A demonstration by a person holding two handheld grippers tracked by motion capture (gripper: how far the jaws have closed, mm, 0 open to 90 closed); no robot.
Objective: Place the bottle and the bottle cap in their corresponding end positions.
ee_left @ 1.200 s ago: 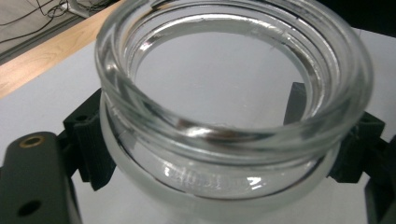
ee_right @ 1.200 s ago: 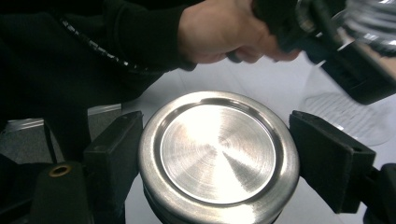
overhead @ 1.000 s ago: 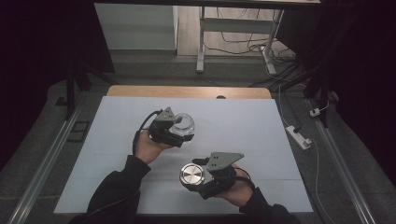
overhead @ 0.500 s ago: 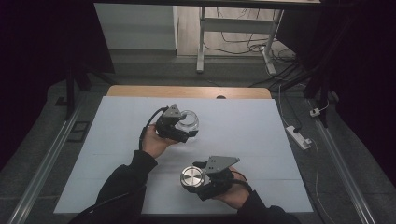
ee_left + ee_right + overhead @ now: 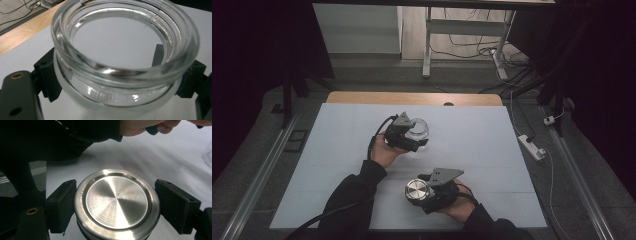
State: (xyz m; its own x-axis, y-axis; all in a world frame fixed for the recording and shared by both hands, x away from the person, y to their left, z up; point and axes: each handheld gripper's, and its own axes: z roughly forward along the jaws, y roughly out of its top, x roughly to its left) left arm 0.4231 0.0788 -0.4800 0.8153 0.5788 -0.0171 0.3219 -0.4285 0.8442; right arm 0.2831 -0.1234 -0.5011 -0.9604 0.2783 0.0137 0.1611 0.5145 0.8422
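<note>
Nearest the person's edge of the white table point(image 5: 337, 165), the right gripper point(image 5: 426, 192) sat in the right hand point(image 5: 459, 206), its two black jaws clamped on a round metal lid point(image 5: 416, 190). In the right gripper view the lid point(image 5: 117, 203) lay with its brushed top facing the camera, one jaw pressed against each side of its rim. That lid was closer to the person than the glass jar point(image 5: 416, 131) and a little to its right in the high view, the two well apart.

Farther across the table, the left hand point(image 5: 384, 150) carried the left gripper point(image 5: 409, 137), whose jaws were pinching the jar. In the left gripper view the jar point(image 5: 125, 57) showed its open mouth and thick threaded rim toward the camera, with a black jaw pressed against its wall on either side just below the neck. A dark sleeve point(image 5: 349, 200) ran from the near table edge up to that hand.

Beyond the jar, the table's bare wooden strip point(image 5: 412, 98) ran along the far edge. Past it, cables point(image 5: 472, 50) lay on the floor.
</note>
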